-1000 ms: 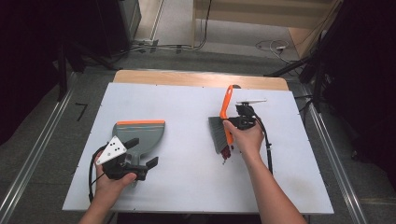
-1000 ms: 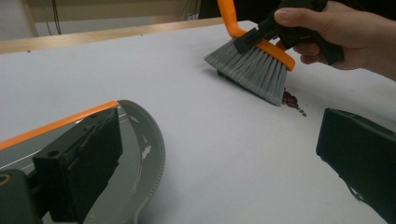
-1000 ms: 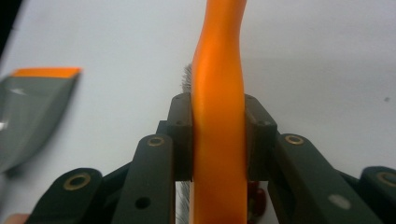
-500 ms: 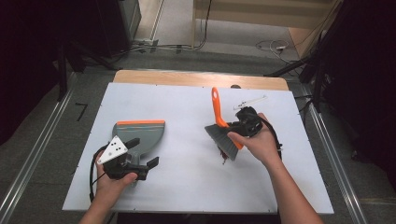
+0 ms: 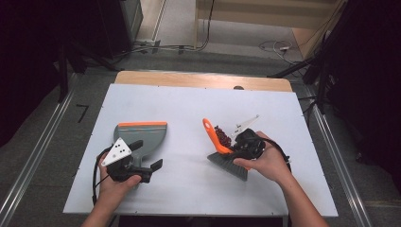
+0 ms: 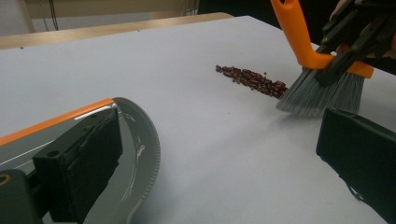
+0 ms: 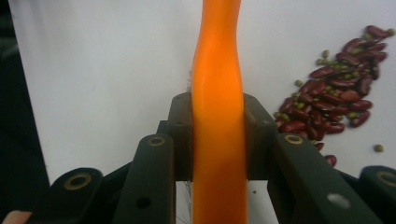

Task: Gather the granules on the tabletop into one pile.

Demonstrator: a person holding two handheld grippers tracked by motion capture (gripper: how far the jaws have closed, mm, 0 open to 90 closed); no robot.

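Note:
An orange-handled brush (image 5: 213,135) with grey bristles (image 5: 229,164) leans over the white table, and my right gripper (image 5: 240,145) is shut on its handle. In the right gripper view both pads of the right gripper (image 7: 218,121) press the orange handle (image 7: 218,56). A streak of red beans (image 5: 222,135) with a few green ones lies just beyond the bristles (image 6: 317,93); the beans (image 7: 336,98) lie right of the handle. My left gripper (image 5: 146,155) stands open at the near end of a grey dustpan (image 5: 142,135) with an orange edge. The dustpan's rim (image 6: 149,149) curves beside the left jaw.
The white table (image 5: 189,109) has a wooden strip (image 5: 198,80) along its far edge. Metal rails (image 5: 38,156) run on the floor at both sides, and cables (image 5: 274,46) lie beyond the table. Bare tabletop (image 6: 210,140) separates the dustpan from the beans.
My right hand has carried the brush left and nearer, and its handle now leans left. The bean streak shows behind the bristles. The left gripper and dustpan have stayed put.

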